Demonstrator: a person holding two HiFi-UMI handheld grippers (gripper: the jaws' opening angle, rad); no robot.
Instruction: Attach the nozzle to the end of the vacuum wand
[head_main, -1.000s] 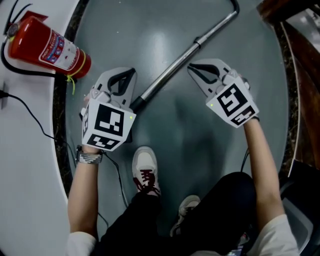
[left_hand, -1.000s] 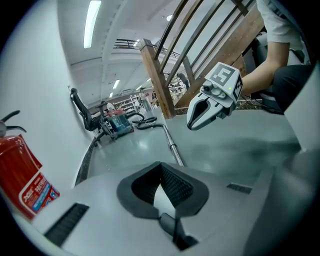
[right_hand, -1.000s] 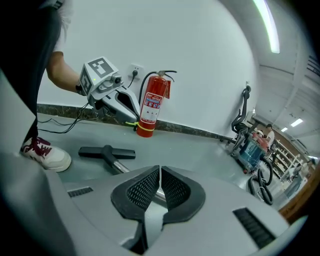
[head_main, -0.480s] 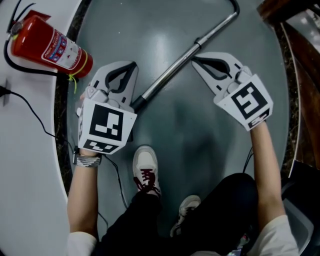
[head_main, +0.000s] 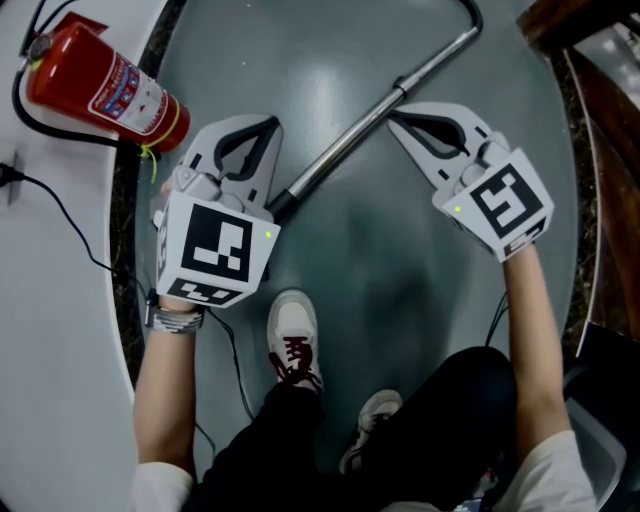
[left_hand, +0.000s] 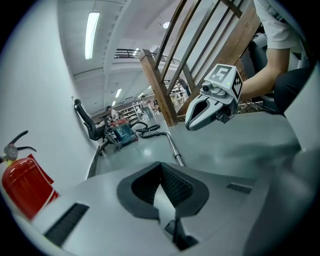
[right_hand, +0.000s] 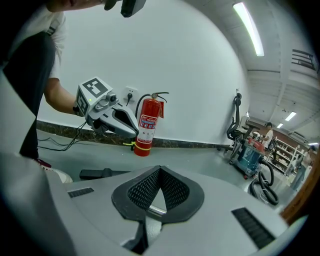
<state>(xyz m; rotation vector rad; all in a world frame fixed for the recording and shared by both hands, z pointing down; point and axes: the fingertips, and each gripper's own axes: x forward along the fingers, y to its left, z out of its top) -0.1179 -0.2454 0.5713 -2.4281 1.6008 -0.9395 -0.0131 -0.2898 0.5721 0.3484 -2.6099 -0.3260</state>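
The metal vacuum wand (head_main: 370, 115) lies slanted across the grey floor. The black nozzle (head_main: 281, 204) sits in line at its lower end, partly hidden behind my left gripper (head_main: 272, 124). That gripper hangs above the nozzle, shut, with nothing between its jaws. My right gripper (head_main: 392, 118) hovers just right of the wand's collar, also shut and empty. In the right gripper view the nozzle (right_hand: 100, 173) lies flat on the floor below the left gripper (right_hand: 131, 131). In the left gripper view the wand (left_hand: 175, 148) runs off towards the vacuum, with the right gripper (left_hand: 190, 125) above it.
A red fire extinguisher (head_main: 100, 85) lies by the white wall at the upper left, with a black cable (head_main: 70, 240) beside it. The person's shoes (head_main: 292, 338) stand just below the nozzle. A blue vacuum (left_hand: 122, 133) and its hose (left_hand: 147, 131) sit further off, near wooden railings (left_hand: 160, 90).
Both grippers have risen from the floor and look larger. The right one has drifted right, away from the wand. Wand and nozzle have stayed put.
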